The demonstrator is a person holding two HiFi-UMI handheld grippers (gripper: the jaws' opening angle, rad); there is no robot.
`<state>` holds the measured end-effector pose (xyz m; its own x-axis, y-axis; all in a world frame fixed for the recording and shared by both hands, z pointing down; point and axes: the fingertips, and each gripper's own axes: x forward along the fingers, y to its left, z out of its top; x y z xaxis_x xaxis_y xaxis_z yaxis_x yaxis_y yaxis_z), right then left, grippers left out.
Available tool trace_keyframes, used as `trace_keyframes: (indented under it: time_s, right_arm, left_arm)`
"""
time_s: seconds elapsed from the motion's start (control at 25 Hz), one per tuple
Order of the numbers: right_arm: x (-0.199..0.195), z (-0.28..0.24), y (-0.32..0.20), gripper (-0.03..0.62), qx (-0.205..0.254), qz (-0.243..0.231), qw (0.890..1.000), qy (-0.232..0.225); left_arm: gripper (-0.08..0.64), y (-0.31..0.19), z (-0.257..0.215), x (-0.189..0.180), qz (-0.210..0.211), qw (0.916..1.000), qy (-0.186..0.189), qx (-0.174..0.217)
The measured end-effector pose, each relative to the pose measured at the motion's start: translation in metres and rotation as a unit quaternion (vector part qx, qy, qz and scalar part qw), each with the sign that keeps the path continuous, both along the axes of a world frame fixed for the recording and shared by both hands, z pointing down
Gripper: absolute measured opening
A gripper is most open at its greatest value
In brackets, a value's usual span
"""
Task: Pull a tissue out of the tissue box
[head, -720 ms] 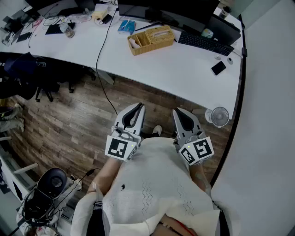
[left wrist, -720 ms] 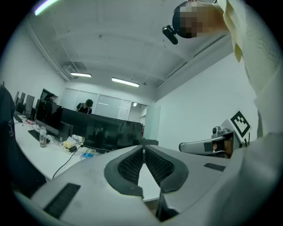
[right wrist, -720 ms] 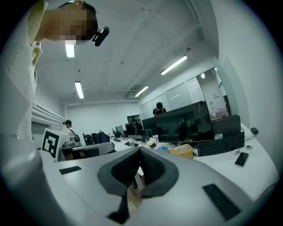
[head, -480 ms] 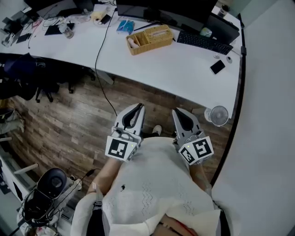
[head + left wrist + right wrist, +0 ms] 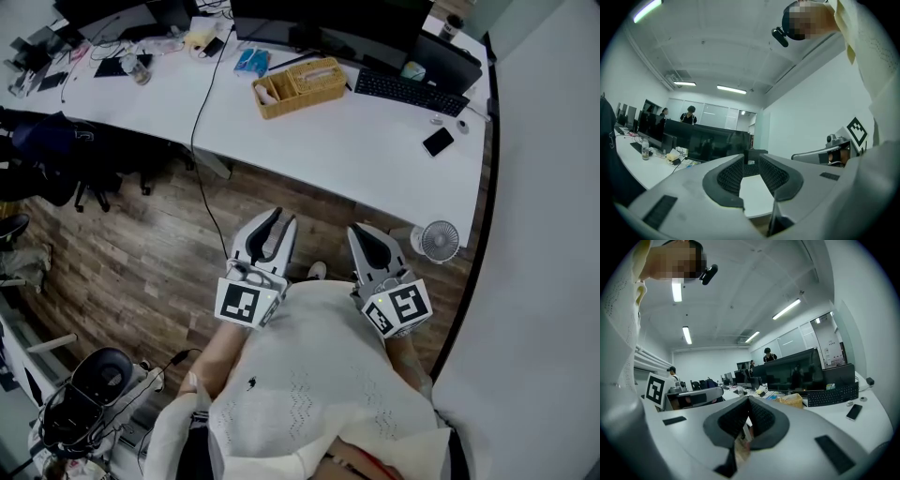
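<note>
— So, layout, biggest first?
— White desk (image 5: 356, 150) runs across the far side of the head view. The person stands back from it on the wood floor. Both grippers are held roughly level at the chest, pointing toward the desk and well apart from anything on it. Judged: a carry posture, approach not begun.
— Jaw states?
— Left gripper (image 5: 281, 216): jaws partly apart with a clear gap, only desk seen through it, nothing held. Right gripper (image 5: 355, 229): tips drawn together, empty.
— Containers?
— One wicker basket (image 5: 281, 105) near the desk's far edge, two compartments. The bigger one holds what I take for the tissue box (image 5: 321, 73), with a woven-looking top and a slot. Whether a tissue sticks out is too small to tell. The smaller one holds something pale, unidentified.
— Why in a basket?
— Likely it keeps the box from sliding when a sheet is tugged. That is a guess.
— Small items?
— Keyboard (image 5: 405, 90) and phone (image 5: 437, 142), both to the basket's right and apart from it.
</note>
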<state>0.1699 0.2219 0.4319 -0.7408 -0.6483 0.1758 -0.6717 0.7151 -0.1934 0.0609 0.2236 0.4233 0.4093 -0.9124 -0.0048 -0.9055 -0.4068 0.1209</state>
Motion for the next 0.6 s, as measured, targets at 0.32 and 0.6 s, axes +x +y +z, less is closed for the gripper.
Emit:
trace_keyframes:
  time_s: [0.32,0.6]
  right_arm:
    - [0.024,0.005,-0.004,0.000,-0.005,-0.010,1.000,-0.004]
    - [0.037,0.011,-0.009,0.002,-0.011,-0.004,1.000,-0.001]
  left_arm:
    - [0.084,0.001,0.007,0.018,-0.026,0.9997,0.002,-0.001]
    - [0.084,-0.005,0.010,0.030,-0.022,0.9997,-0.006,-0.004]
